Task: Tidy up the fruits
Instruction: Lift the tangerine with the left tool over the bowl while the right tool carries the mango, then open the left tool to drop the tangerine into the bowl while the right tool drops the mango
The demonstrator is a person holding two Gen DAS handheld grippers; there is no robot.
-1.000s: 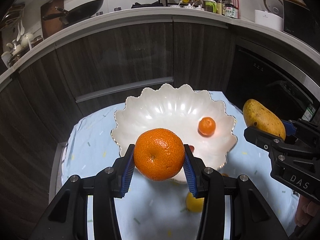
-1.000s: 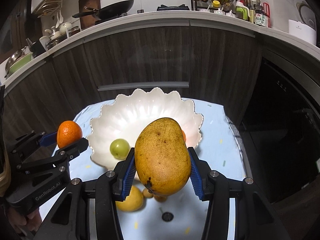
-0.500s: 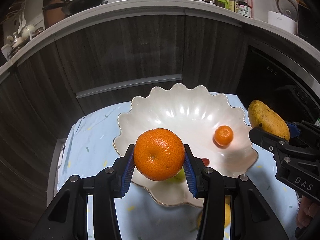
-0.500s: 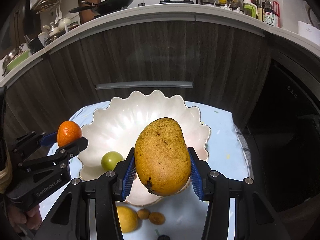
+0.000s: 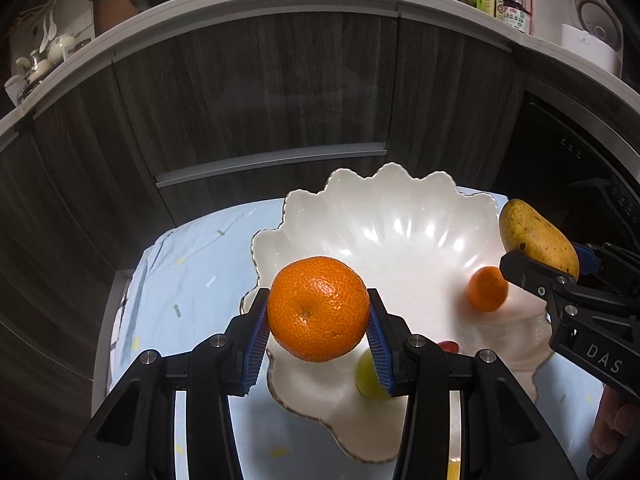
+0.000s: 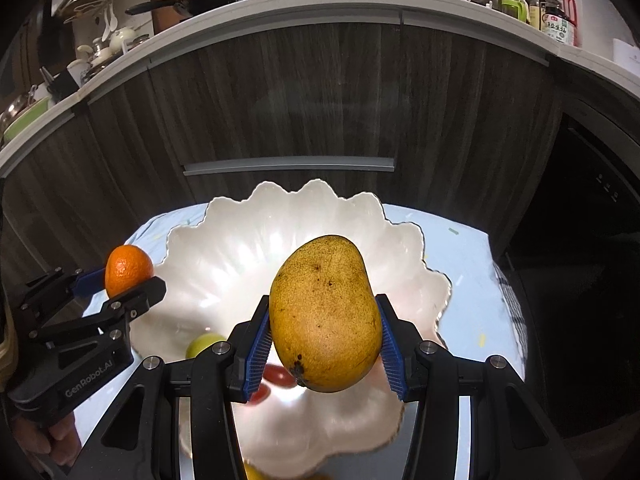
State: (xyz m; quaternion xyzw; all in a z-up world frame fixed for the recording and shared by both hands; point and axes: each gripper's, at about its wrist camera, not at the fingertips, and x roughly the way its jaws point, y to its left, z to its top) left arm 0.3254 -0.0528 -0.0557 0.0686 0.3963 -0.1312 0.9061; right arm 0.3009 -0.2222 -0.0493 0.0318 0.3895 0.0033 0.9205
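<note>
**Gloss, pebble and matt plastic**

The scalloped bowl (image 5: 400, 232) looks glazed, pearly and glossy. The orange (image 5: 318, 309) has pebbled, slightly shiny peel; the mango (image 6: 326, 316) is matt and speckled. Ribbed blue pads (image 5: 256, 344) line matt black plastic. Cabinet fronts (image 5: 248, 92) show dark woodgrain.

Left wrist view: fisheye, close behind the left gripper (image 5: 318, 330), angled down over the near left rim of the white bowl (image 5: 400, 216), facing the dark cabinets (image 5: 260, 92). Right wrist view: the same setup behind the right gripper (image 6: 324, 338), over the bowl's near edge. Shared: bowl, blue-clothed table (image 5: 192, 264), cabinets, countertop (image 6: 320, 4); each view catches the other gripper at its side edge.
</note>
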